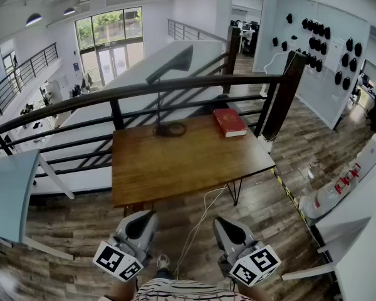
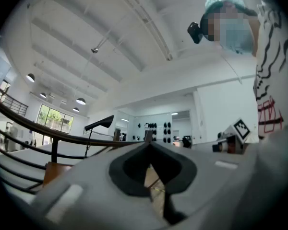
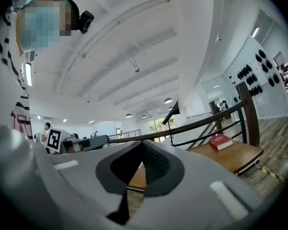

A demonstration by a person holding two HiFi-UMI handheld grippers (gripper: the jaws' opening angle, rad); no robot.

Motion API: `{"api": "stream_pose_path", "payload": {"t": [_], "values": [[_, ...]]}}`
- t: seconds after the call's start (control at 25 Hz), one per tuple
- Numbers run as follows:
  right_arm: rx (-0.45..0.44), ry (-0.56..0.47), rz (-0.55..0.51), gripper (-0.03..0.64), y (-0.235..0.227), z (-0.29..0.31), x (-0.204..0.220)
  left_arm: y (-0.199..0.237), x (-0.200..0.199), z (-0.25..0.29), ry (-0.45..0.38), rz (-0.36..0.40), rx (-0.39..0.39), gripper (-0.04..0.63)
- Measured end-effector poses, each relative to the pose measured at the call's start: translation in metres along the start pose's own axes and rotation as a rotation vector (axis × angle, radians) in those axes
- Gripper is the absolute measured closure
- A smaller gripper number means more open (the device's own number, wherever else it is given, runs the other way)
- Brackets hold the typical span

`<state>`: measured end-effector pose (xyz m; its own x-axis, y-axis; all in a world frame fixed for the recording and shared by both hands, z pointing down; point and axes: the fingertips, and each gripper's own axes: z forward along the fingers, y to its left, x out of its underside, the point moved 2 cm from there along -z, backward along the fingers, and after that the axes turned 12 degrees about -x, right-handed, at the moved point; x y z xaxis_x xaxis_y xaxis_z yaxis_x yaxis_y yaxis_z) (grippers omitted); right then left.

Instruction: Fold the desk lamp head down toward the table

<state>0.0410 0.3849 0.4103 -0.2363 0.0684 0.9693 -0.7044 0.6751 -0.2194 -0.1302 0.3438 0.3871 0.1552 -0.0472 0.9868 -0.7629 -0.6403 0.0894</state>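
Note:
A black desk lamp stands at the far edge of the wooden table (image 1: 175, 168). Its round base (image 1: 170, 129) sits by the railing, and its head (image 1: 170, 65) is raised on a thin stem. The lamp head (image 2: 99, 123) also shows far off in the left gripper view, and the head (image 3: 172, 113) in the right gripper view. My left gripper (image 1: 138, 226) and right gripper (image 1: 230, 232) are both shut and empty. They hang low in front of the table's near edge, well short of the lamp.
A red book (image 1: 229, 122) lies at the table's far right. A black railing (image 1: 194, 86) runs behind the table. A white cable (image 1: 200, 221) hangs from the near edge to the wooden floor. A light blue surface (image 1: 9, 193) stands at left.

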Motion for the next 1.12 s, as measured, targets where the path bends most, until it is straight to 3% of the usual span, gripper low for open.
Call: {"api": "stream_pose_path", "payload": {"t": [0.52,0.6,0.64,0.72,1.12], "values": [[-0.036,-0.024,0.024,0.614,0.009,0.001,0.004,-0.01,0.007,-0.011,-0.003,0.035,0.0,0.594],[-0.039,-0.021,0.025,0.536,0.009,0.003,0.008,-0.01,0.012,-0.01,0.002,0.038,-0.007,0.594],[-0.039,-0.019,0.031,0.497,0.008,0.003,0.01,-0.01,0.015,-0.01,0.008,0.035,-0.012,0.573],[-0.036,-0.017,0.043,0.492,0.003,0.004,0.012,-0.007,0.021,-0.007,0.023,0.034,-0.028,0.427],[-0.005,0.005,0.053,0.423,-0.048,0.056,0.012,0.045,0.033,0.06,0.031,0.0,-0.017,0.367]]}}
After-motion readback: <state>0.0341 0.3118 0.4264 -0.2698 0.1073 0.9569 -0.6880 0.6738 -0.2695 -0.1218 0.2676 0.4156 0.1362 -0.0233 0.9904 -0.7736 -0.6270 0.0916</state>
